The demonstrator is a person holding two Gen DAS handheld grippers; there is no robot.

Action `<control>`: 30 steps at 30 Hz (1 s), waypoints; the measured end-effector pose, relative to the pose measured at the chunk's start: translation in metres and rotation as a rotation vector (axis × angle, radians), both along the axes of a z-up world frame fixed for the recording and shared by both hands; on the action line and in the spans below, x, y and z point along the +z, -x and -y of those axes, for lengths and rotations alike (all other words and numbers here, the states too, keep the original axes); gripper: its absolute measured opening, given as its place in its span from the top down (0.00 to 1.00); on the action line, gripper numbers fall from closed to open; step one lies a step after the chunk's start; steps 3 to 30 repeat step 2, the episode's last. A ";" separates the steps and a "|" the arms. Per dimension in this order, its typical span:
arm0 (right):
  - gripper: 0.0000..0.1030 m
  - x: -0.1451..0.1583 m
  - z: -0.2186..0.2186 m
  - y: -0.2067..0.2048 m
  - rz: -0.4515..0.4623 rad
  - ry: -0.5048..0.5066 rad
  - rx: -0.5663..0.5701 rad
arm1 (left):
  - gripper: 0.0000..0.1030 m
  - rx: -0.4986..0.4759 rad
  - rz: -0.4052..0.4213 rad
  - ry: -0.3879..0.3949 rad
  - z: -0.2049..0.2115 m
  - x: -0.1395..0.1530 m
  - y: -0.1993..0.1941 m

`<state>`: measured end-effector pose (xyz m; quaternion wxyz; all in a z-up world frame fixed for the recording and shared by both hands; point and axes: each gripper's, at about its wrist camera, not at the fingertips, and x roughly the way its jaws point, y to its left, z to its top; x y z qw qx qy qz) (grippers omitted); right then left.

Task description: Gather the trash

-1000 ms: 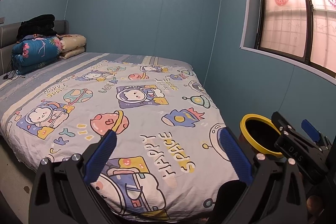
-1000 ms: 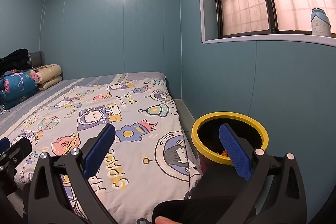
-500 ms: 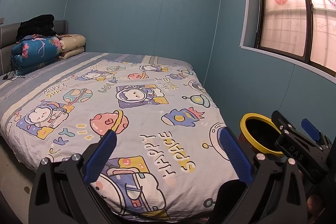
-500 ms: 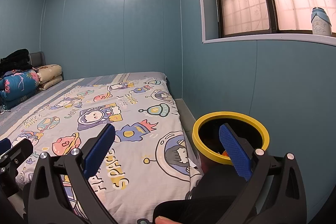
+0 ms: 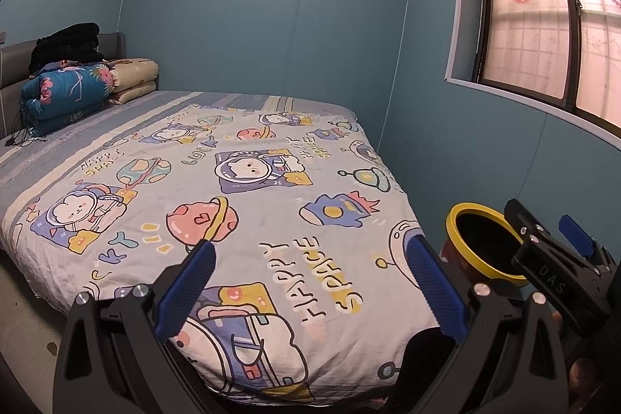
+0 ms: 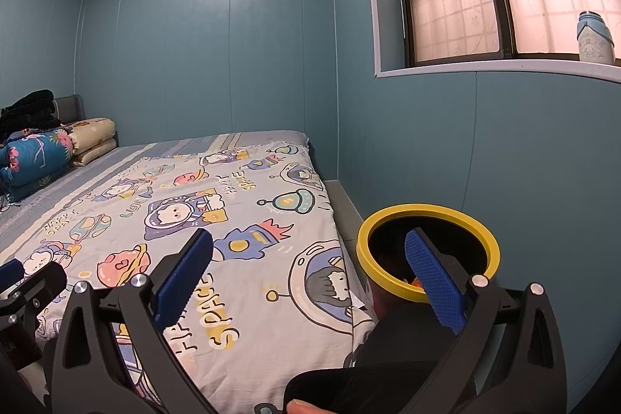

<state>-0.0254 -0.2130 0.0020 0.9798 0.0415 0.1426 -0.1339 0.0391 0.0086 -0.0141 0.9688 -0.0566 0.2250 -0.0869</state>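
Note:
A trash bin with a yellow rim (image 6: 427,216) stands on the floor between the bed and the right wall; it also shows in the left wrist view (image 5: 465,212). Something orange (image 6: 416,283) lies inside it. My left gripper (image 5: 310,278) is open and empty above the foot of the bed. My right gripper (image 6: 310,274) is open and empty, its right finger (image 6: 431,274) in front of the bin's mouth. I see no loose trash on the bed.
The bed (image 5: 252,204) has a cartoon space quilt. Folded bedding (image 5: 62,92) and dark clothes (image 5: 66,43) lie by the headboard. A bottle (image 6: 595,37) stands on the window sill. The right gripper's body (image 5: 559,270) shows beside the bin in the left wrist view.

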 end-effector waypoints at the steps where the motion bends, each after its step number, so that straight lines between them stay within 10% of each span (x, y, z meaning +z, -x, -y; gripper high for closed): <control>1: 0.08 0.000 0.000 0.000 0.000 0.000 0.000 | 0.08 -0.002 0.001 -0.003 0.001 0.000 0.000; 30: 0.08 0.000 0.000 0.000 0.000 0.000 0.000 | 0.08 -0.002 0.002 -0.004 0.001 0.000 0.000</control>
